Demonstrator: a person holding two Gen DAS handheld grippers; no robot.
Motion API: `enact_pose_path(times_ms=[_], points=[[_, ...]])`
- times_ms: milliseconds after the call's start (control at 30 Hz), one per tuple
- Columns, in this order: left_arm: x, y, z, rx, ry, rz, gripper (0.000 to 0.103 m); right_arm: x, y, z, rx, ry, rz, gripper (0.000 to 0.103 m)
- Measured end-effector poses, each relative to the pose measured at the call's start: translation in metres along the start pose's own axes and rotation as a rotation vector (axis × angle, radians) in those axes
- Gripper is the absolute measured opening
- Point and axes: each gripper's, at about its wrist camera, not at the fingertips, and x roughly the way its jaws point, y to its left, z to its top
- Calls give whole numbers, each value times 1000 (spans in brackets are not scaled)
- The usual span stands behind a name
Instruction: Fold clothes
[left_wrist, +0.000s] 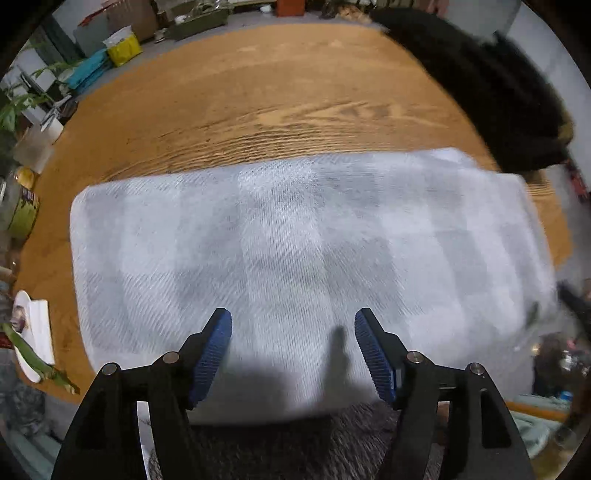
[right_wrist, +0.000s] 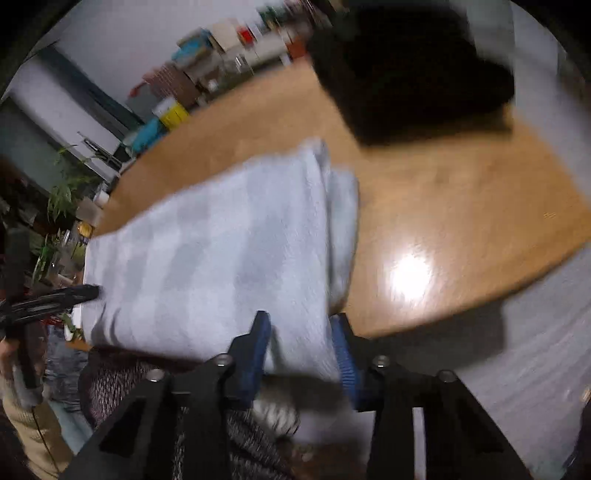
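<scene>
My feeds are dim and motion-smeared, the right wrist worst. Overhead light glares off the wooden table (right_wrist: 410, 277); fisheye corners go black, and the edges bend.

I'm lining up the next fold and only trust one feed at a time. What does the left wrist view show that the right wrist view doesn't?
Left wrist only: the left tool open above the checked cloth, with nothing between its pads, and the cloth's whole flat rectangle.

Right wrist only: the right tool over the cloth's near right corner, the layered folded edge and a glare spot on the wood.

Both: the wooden table and the black garment at its far side.
</scene>
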Motion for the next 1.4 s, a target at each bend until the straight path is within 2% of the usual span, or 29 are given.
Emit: enact_pose_path(times_ms=[33,67,100,133,167,233,300,333,367,400,467,633,767,867,1033,1133,1267,1333,1400], points=[[8,-7,8,-5,-17,25,51,-13,-6,-5,-28,-33,-3,36],[7,-4,17,-6,-46,52,36,-25,-10,5,-51,-45,7,34],[-5,5,14,-10,-53,70,30,-33,-17,16,-67,-34,9,31],[-16,14,11,-13,-59,87,19,-20,-1,33,-85,-14,-6,30],[-4,16,29,-17,-49,99,16,-11,10,40,-103,13,-29,29],[-5,32,23,-36,-11,124,16,-4,16,24,-136,91,-104,25],[9,58,24,-96,19,250,15,3,-2,11,-152,152,-190,23],[-9,84,11,-121,16,312,15,11,-11,11,-155,177,-243,23],[-10,103,8,-159,23,337,15,16,-20,14,-155,199,-285,22],[4,112,11,-185,27,287,15,15,-31,13,-150,222,-285,22],[31,132,18,-235,35,188,15,26,-28,16,-192,235,-303,24],[53,131,48,-133,105,191,16,58,-7,32,-353,363,-404,27],[65,158,70,-220,160,70,15,73,-6,53,-344,486,-396,29],[76,162,78,-201,169,26,15,76,-10,61,-318,526,-367,30],[86,162,84,-190,138,-15,15,78,-11,68,-288,553,-358,31],[97,169,88,-223,122,-76,15,82,-9,74,-258,581,-379,31],[101,176,78,-267,33,-140,15,83,2,74,-284,579,-433,31],[100,173,73,-295,-7,-118,15,81,3,74,-268,559,-443,31],[101,155,73,-289,-21,-23,15,76,3,74,-238,522,-442,31]])
